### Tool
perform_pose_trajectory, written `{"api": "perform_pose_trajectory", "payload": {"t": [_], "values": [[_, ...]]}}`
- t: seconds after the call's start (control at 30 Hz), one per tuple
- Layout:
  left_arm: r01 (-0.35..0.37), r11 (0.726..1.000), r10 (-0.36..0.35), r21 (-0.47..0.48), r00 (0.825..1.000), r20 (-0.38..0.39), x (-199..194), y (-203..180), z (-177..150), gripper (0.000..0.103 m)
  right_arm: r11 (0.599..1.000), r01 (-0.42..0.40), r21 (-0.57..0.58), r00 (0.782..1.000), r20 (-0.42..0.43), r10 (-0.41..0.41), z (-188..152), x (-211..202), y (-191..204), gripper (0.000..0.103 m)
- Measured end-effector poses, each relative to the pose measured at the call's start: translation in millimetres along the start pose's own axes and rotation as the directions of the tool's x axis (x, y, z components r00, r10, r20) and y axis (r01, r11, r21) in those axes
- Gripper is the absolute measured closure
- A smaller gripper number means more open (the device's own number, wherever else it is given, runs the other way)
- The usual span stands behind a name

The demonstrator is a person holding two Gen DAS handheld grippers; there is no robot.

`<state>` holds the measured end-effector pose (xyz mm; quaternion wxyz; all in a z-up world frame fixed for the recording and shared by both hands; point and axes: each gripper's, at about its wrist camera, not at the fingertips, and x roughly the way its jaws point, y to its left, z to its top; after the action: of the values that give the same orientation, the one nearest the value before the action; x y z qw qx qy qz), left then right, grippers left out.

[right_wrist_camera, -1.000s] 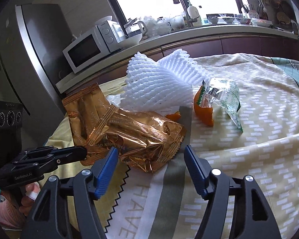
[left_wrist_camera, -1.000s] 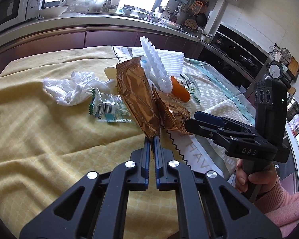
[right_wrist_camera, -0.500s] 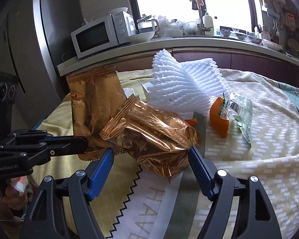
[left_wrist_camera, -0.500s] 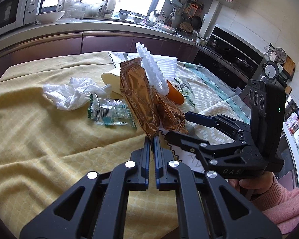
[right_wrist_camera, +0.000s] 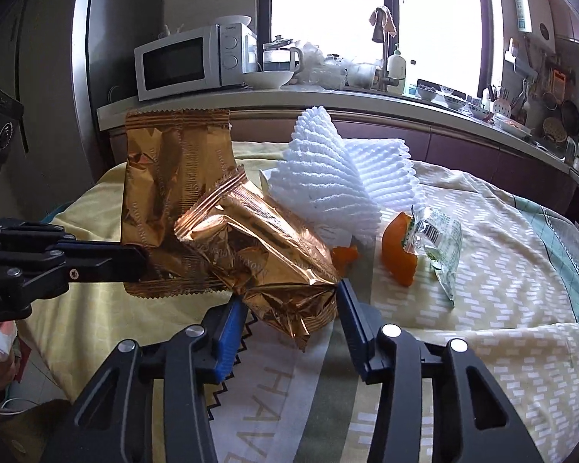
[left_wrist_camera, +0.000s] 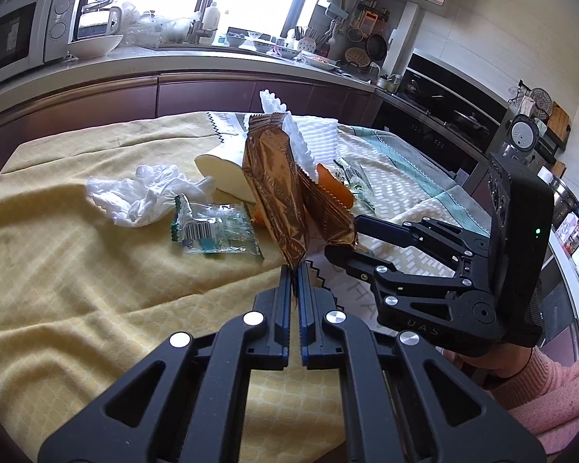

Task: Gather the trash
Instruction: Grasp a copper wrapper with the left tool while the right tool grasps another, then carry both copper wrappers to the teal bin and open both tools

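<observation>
My left gripper (left_wrist_camera: pixel 295 270) is shut on the bottom edge of a flat gold wrapper (left_wrist_camera: pixel 274 185), which stands upright above the yellow tablecloth (left_wrist_camera: pixel 77 308). In the right wrist view this left gripper (right_wrist_camera: pixel 137 258) comes in from the left, still holding the flat gold wrapper (right_wrist_camera: pixel 173 193). A second, crumpled gold wrapper (right_wrist_camera: pixel 266 254) lies between the blue pads of my right gripper (right_wrist_camera: pixel 289 303). Its jaws are closing and both pads touch the foil. The left wrist view shows the right gripper (left_wrist_camera: pixel 345 236) around the crumpled wrapper (left_wrist_camera: pixel 328 216).
White foam netting (right_wrist_camera: pixel 328 193), orange peel (right_wrist_camera: pixel 399 254) and a clear green-printed wrapper (right_wrist_camera: pixel 440 247) lie behind. A crumpled white tissue (left_wrist_camera: pixel 146 196), another clear wrapper (left_wrist_camera: pixel 212 231) and a tipped white cup (left_wrist_camera: pixel 227 177) sit to the left. A kitchen counter (left_wrist_camera: pixel 173 65) runs behind the table.
My right gripper has rolled, moved up to the crumpled gold wrapper and narrowed its jaws onto it. The left gripper has kept still with its wrapper.
</observation>
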<state>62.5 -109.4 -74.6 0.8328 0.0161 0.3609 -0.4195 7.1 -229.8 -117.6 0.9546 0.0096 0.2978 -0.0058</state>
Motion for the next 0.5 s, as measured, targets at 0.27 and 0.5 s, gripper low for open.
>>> {"api": "perform_pose_trajectory", "payload": {"t": [0.27,0.5], "values": [[-0.057,0.998,0.057,-0.01,0.998,0.026,-27,17,-9,0.1,0.996,-0.084,0.011,0.996,0.044,0.084,10,-21,2,0.066],[-0.135,0.989,0.138,-0.059,0.989,0.058,-68,45,-25,0.1,0.975,-0.222,-0.015,0.973,0.061,0.223,29,-25,29,0.066]]}}
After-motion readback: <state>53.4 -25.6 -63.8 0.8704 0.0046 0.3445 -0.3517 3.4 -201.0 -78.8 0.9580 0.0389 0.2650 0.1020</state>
